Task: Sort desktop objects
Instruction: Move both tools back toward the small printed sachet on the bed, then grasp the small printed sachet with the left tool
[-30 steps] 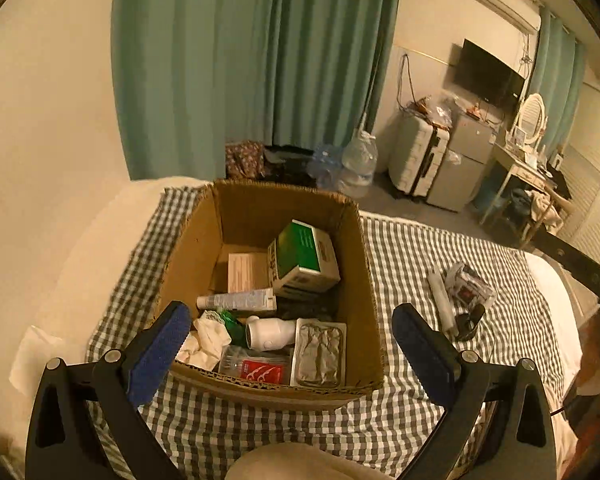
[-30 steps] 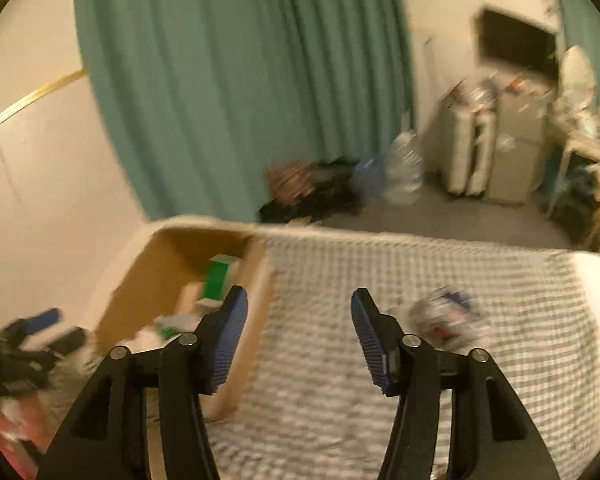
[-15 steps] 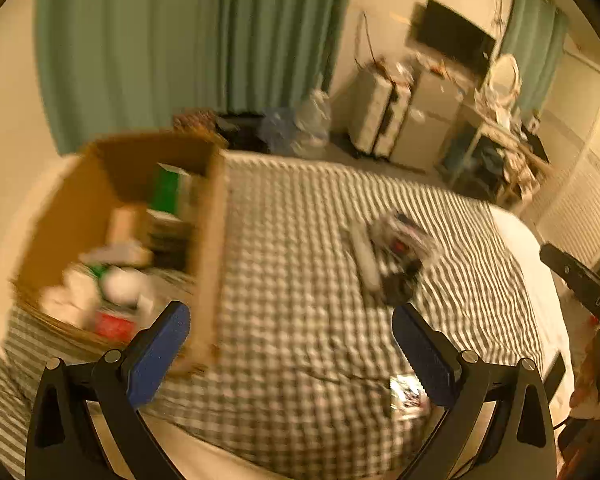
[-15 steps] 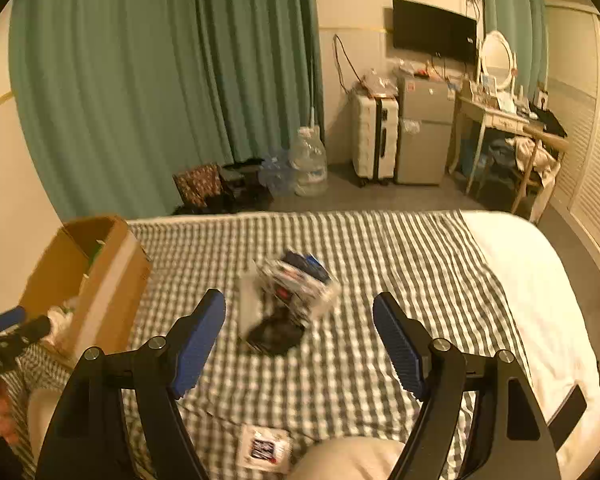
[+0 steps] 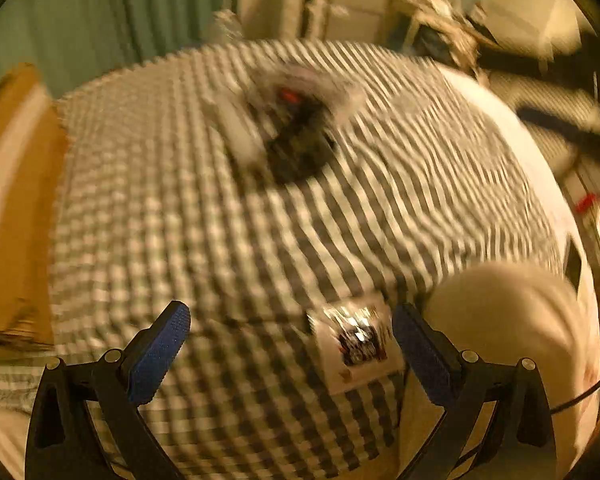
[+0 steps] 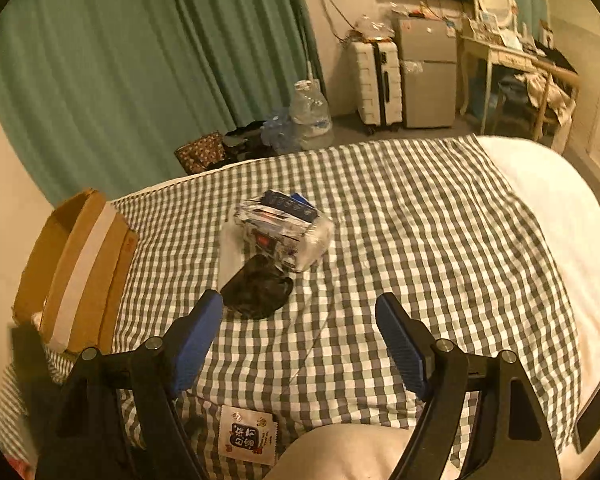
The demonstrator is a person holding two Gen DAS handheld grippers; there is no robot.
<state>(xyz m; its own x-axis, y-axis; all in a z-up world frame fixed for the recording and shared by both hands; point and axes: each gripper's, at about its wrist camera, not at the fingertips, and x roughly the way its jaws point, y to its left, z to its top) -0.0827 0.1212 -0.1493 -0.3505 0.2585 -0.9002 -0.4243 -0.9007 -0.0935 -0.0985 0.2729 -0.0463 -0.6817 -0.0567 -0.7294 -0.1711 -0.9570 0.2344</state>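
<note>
On the checked cloth (image 6: 400, 248) lie a clear plastic packet (image 6: 286, 230), a white tube (image 6: 230, 254) and a black object (image 6: 258, 290), bunched together. A small white sachet (image 6: 247, 434) with dark print lies at the near edge. My right gripper (image 6: 300, 340) hangs above the cloth just short of the black object, its jaws opening with nothing between them. In the blurred left wrist view my left gripper (image 5: 292, 356) is open and low over the cloth, the sachet (image 5: 358, 346) just inside its right finger (image 5: 422, 354). The same bunch (image 5: 296, 140) lies farther off.
An open cardboard box (image 6: 76, 264) stands at the cloth's left edge, also blurred at the left (image 5: 12, 200). A person's knee (image 5: 500, 320) rises at the near right. Beyond the bed are green curtains (image 6: 140, 60), a water jug (image 6: 310, 114), a suitcase (image 6: 376, 80) and a desk (image 6: 516, 76).
The left gripper has swung right from over the box and dropped toward the sachet. The right gripper has moved right and down toward the bunched objects, and its jaws have widened.
</note>
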